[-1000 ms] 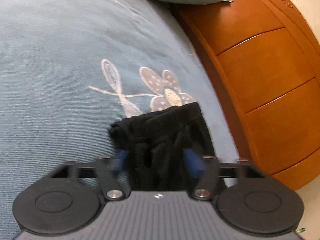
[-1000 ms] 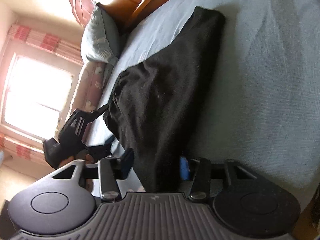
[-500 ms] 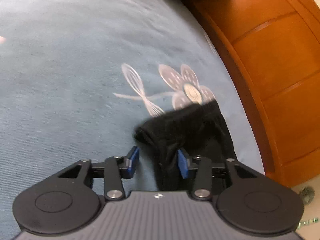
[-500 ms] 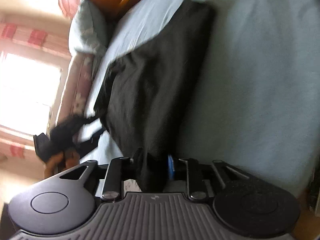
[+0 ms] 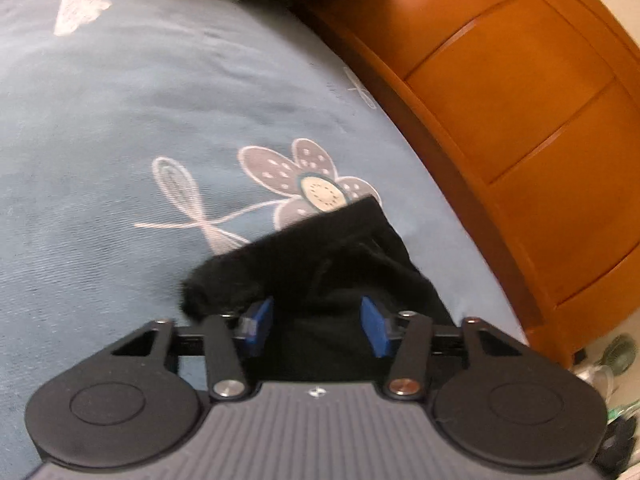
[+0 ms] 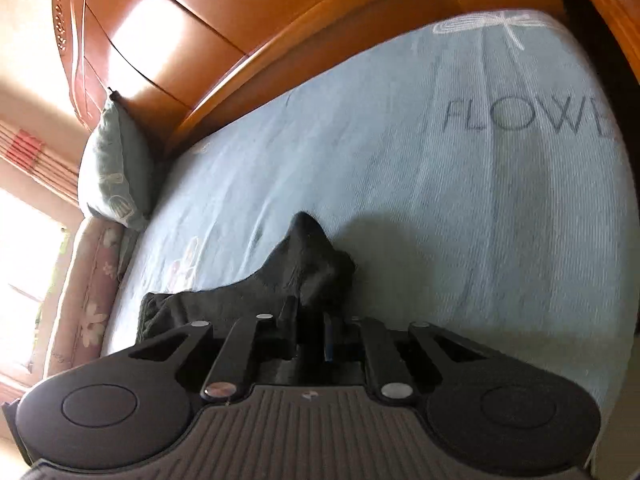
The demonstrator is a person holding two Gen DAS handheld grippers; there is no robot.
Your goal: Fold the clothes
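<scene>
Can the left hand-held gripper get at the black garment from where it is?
Probably yes: the black garment already lies between the closing left hand-held gripper pads, and nothing else blocks it on the blue bedsheet.

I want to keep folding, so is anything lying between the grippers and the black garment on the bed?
Nothing visible. The black garment already sits between the open jaws of the left gripper, which are closing slightly. The right gripper has cloth in its closing jaws. Only bare bedsheet lies around it.

Two close wrist views, shared bedspread (image 5: 120, 128)
</scene>
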